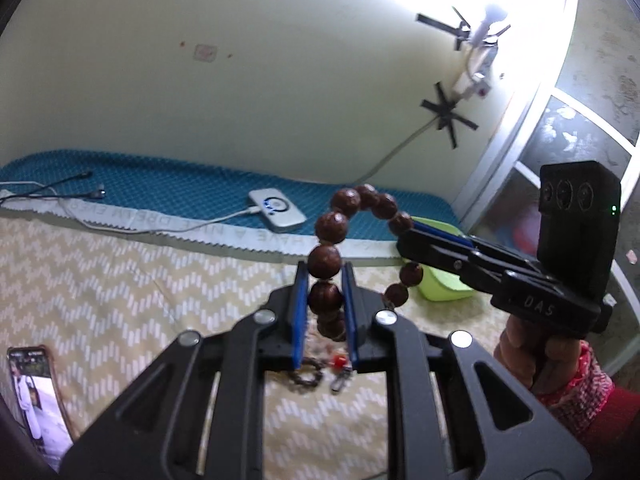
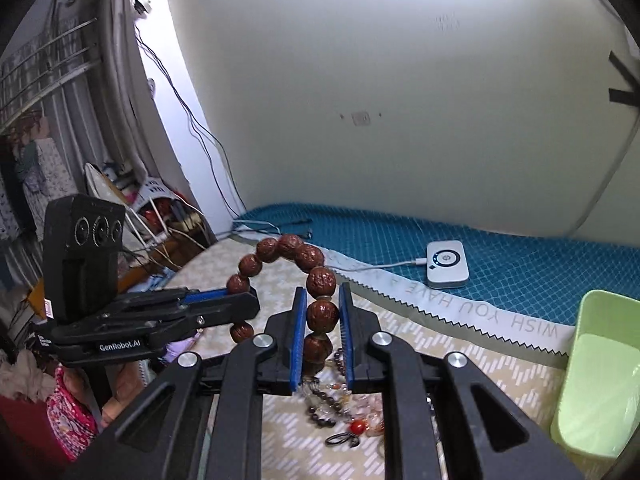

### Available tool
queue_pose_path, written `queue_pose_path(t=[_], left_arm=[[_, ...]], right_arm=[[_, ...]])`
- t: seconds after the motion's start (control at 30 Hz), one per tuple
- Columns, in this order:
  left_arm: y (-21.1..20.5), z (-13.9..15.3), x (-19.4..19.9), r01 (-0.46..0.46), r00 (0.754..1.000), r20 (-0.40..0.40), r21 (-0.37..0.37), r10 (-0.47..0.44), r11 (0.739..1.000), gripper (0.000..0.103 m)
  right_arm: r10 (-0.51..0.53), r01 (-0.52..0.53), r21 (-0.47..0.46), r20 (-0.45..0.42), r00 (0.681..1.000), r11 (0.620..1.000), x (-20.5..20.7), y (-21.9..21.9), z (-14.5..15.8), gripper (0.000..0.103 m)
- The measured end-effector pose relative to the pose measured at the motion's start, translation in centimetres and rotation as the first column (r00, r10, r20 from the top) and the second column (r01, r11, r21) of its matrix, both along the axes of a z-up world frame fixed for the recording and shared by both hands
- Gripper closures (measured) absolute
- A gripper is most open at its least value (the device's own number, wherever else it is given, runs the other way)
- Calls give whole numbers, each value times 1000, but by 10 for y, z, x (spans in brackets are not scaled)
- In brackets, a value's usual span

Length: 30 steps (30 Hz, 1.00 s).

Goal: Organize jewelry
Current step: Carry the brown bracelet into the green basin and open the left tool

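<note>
Large brown bead bracelet [image 1: 334, 222] held aloft at centre frame, stretched between both claws above a bed [image 1: 120, 280] with a cream zigzag cover. Left claw [image 1: 325, 304] clenched on one bead of the loop, blue pads pressing either side. Right claw [image 2: 322, 314] likewise clamped on a bead on the opposite side of the same loop; in the left wrist view it enters from the right edge, gripping the bracelet from the side.

Pale green tray [image 2: 600, 372] at lower right of the right wrist view, resting on the bed, seemingly bare inside (part of its interior is cut off by the frame). Small pile of other jewelry [image 2: 340, 408] lying on the bed cover just beneath the claws: thin dark bead strands, a red bead, pale stones, a metal clasp.

Judged progress: early. One piece lifted but not yet placed; nothing visibly sorted into the tray; the pile untouched on the cover. Remaining, most likely: carry the bracelet to the tray, release, then repeat for each tangled piece.

White power bank [image 2: 447, 264] on the blue mat at the far side; phone [image 1: 34, 396] at lower left of the left wrist view.
</note>
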<state>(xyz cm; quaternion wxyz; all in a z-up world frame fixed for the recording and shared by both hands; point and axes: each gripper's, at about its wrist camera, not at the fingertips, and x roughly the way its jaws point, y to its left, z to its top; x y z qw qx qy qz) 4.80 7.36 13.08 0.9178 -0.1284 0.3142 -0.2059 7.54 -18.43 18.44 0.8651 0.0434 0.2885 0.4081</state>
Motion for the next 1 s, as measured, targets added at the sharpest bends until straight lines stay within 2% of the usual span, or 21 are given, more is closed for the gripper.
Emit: queue_pose_path(t=[0.1, 0.23, 0.3, 0.37, 0.4, 0.43, 0.47, 0.5, 0.53, 0.57, 0.6, 0.67, 0.73, 0.83, 0.93, 1.0], left_arm=[[-4, 3, -13, 11, 1000, 24, -16, -10, 1000, 88], [-11, 3, -6, 7, 1000, -1, -5, -7, 1000, 88], [-18, 11, -6, 7, 999, 43, 16, -8, 1000, 88], [-29, 22, -18, -24, 990, 144, 84, 11, 996, 88], [-37, 25, -23, -31, 982, 190, 123, 7, 992, 88], [-41, 24, -24, -27, 979, 203, 145, -3, 989, 88], [-48, 21, -21, -12, 980, 198, 167, -22, 986, 88], [-52, 15, -14, -1, 985, 168, 178, -29, 984, 88], [-54, 10, -6, 0, 993, 118, 176, -21, 984, 88], [-53, 6, 0, 14, 997, 71, 140, -24, 990, 88], [-53, 8, -1, 27, 997, 68, 114, -35, 993, 88], [-56, 17, -8, 10, 993, 119, 132, -26, 991, 88], [-59, 23, -5, 18, 992, 118, 127, -33, 992, 88], [-72, 29, 6, 50, 994, 88, 117, -61, 992, 88], [-100, 27, 27, 120, 992, 31, 98, -124, 988, 88], [-129, 21, 47, 191, 981, -28, 74, -190, 979, 88]], right_arm=[[2, -3, 28, 26, 1000, 1000, -10, -6, 5, 103], [-48, 47, 10, 54, 997, 999, -11, -10, 7, 103], [-83, 80, 39, 95, 992, 996, -16, -21, 15, 103], [-109, 102, 47, 171, 979, 994, -26, -27, 22, 103], [-117, 115, 21, 252, 961, 993, -35, -27, 24, 103], [-121, 134, -24, 290, 949, 991, -36, -23, 21, 103], [-118, 150, -88, 299, 947, 985, -31, -17, 14, 103], [-119, 154, -106, 282, 952, 982, -26, -15, 9, 103], [-141, 169, -93, 248, 959, 981, -19, -18, 4, 103], [-149, 168, -66, 232, 961, 984, -18, -22, 5, 103], [-156, 169, -32, 254, 955, 985, -23, -28, 9, 103], [-174, 197, -32, 347, 921, 980, -34, -32, 18, 103], [-170, 197, -42, 352, 920, 979, -35, -31, 21, 103], [-186, 214, -53, 321, 929, 975, -25, -44, 17, 103], [-249, 273, -57, 263, 932, 960, -14, -72, 9, 103], [-314, 330, -47, 202, 928, 943, 0, -109, 1, 103]])
